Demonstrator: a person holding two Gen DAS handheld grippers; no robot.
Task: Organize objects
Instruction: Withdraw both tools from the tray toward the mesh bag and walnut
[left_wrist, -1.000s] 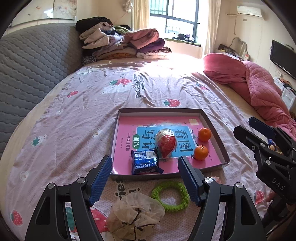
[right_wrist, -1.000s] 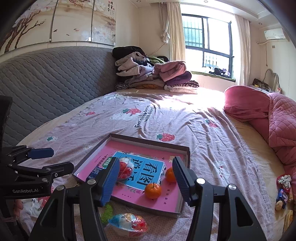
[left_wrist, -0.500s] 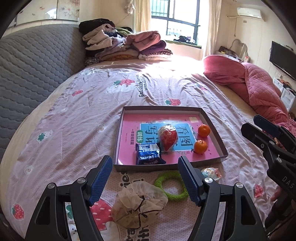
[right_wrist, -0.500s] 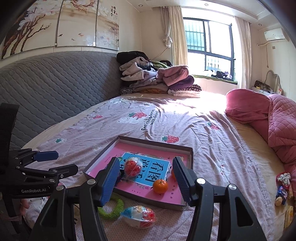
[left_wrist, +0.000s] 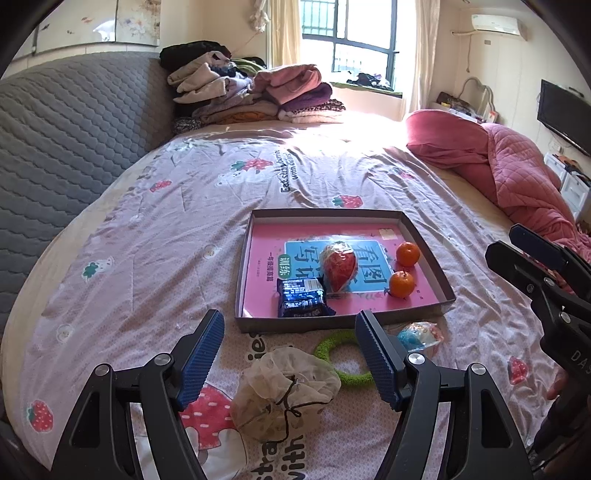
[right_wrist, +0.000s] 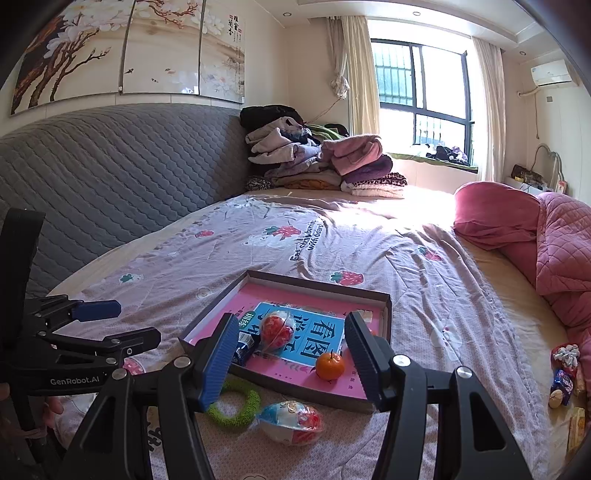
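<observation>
I have both grippers held above the near edge of the bed (left_wrist: 155, 236), and neither is touching anything. The left gripper (left_wrist: 290, 354) has its jaws spread wide and empty; between them in the left wrist view I see a beige mesh pouch (left_wrist: 286, 393) on the sheet, with a green ring (left_wrist: 345, 358) just beyond it. The right gripper (right_wrist: 290, 356) also has wide, empty jaws. Ahead of both sits the shallow cardboard tray (left_wrist: 424, 240), its bottom covered by a pink and blue booklet. Inside it I count a dark blue snack packet (left_wrist: 302, 297) at the near left, a red wrapped egg-shaped toy (left_wrist: 338, 266) in the middle, and two oranges (left_wrist: 402, 283) on the right. A second wrapped egg, blue and red (right_wrist: 291, 421), lies on the sheet just outside the tray's near edge, beside the green ring.
</observation>
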